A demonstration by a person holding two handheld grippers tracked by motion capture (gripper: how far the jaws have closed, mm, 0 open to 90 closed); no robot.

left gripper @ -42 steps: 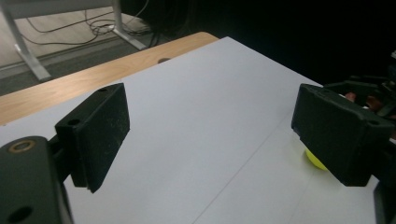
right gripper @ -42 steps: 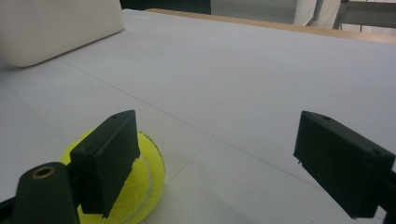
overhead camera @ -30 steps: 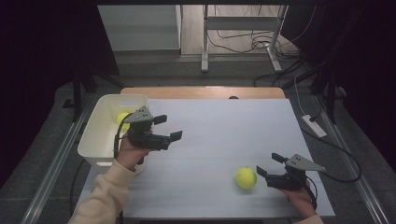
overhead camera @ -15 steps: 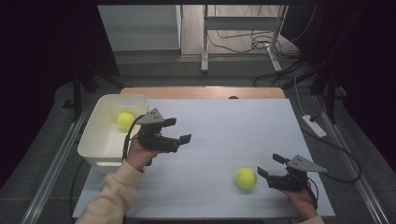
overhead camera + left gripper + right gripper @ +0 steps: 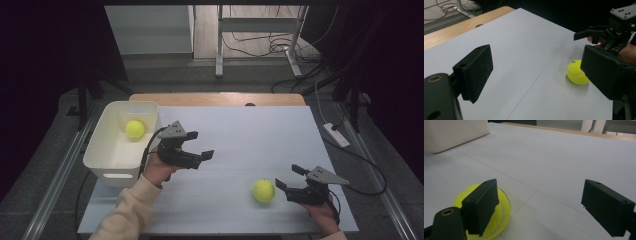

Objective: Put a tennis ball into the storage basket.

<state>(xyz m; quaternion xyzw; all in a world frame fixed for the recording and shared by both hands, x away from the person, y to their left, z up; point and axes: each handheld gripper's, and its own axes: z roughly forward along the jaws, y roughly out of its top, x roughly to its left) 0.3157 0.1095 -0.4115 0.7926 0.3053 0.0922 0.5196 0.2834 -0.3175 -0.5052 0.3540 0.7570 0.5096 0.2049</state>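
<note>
Clearing the tabletop of balls, you have one ball in the bin; the second ball lies just beside your right claw, gaping empty. Left claw also gapes empty. Next, straddle that ball and close.

light: bright table, dark surround | shadows: soft; faint | focus: near tongs blurred

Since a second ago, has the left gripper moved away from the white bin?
Yes. The left gripper has moved off the white bin, out over the table toward the loose tennis ball. Its fingers are open and empty.
</note>
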